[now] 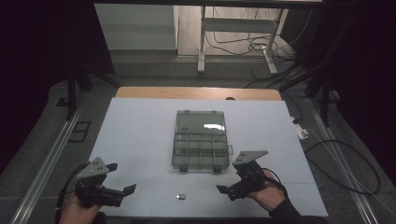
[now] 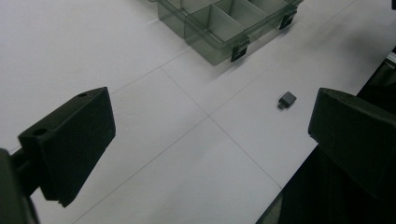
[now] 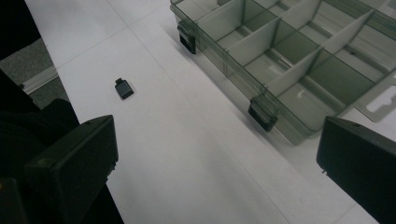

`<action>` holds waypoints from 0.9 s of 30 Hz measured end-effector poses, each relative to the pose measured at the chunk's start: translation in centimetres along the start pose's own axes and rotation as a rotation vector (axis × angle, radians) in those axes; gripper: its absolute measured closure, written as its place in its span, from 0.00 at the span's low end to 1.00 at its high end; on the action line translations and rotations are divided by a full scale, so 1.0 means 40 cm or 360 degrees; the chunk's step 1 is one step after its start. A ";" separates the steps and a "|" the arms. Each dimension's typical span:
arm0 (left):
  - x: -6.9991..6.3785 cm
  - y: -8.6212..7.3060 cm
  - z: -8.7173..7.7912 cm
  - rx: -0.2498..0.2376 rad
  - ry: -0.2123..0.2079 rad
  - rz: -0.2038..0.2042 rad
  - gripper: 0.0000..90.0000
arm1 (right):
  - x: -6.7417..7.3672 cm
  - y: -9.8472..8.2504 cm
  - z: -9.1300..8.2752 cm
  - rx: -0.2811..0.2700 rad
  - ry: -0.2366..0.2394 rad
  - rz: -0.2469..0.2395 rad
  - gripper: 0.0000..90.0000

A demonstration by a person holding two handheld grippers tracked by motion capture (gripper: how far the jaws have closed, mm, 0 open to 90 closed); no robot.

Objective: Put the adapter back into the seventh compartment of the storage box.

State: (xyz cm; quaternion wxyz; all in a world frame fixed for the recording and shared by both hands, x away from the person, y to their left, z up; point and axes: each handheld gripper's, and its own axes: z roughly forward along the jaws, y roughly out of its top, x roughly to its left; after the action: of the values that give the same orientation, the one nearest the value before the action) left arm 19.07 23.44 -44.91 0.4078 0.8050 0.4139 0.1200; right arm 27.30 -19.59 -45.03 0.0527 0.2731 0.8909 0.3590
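Likely light, rigid and slick, the small dark adapter [image 1: 181, 196] lies near the table's front edge, before the open compartment box [image 1: 201, 150], between left gripper [image 1: 122, 179] and right gripper [image 1: 223, 192], both wide apart, empty; pinch its flat sides.

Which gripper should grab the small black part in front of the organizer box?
Roughly even; slight edge to the right gripper. Both are open and flank the small black part, but the right also sits nearer the organizer box.
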 end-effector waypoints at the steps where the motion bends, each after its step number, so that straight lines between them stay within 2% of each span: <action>1: 0.000 0.000 0.000 0.0001 -0.0001 0.0001 0.01 | 0.002 0.003 0.004 0.0006 0.0003 -0.0002 0.00; 14: 0.001 0.000 -0.001 0.0000 -0.0004 0.0001 0.01 | 0.038 0.039 0.067 0.0069 0.0068 -0.0076 0.00; 20: 0.002 0.000 -0.001 -0.0002 -0.0007 0.0002 0.01 | 0.056 0.050 0.096 0.0132 0.0060 -0.0121 0.00; 24: 0.001 -0.001 -0.001 -0.0004 -0.0010 0.0005 0.01 | 0.065 0.055 0.113 0.0166 0.0049 -0.0108 0.00; 27: 0.002 -0.001 -0.002 -0.0007 -0.0013 0.0006 0.01 | 0.078 0.061 0.129 0.0178 0.0049 -0.0128 0.00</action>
State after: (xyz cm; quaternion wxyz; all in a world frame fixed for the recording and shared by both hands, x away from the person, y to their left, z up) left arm 19.06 23.54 -44.90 0.4110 0.8053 0.4106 0.1184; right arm 27.25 -13.35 -46.90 0.0380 0.2341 0.9205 0.3105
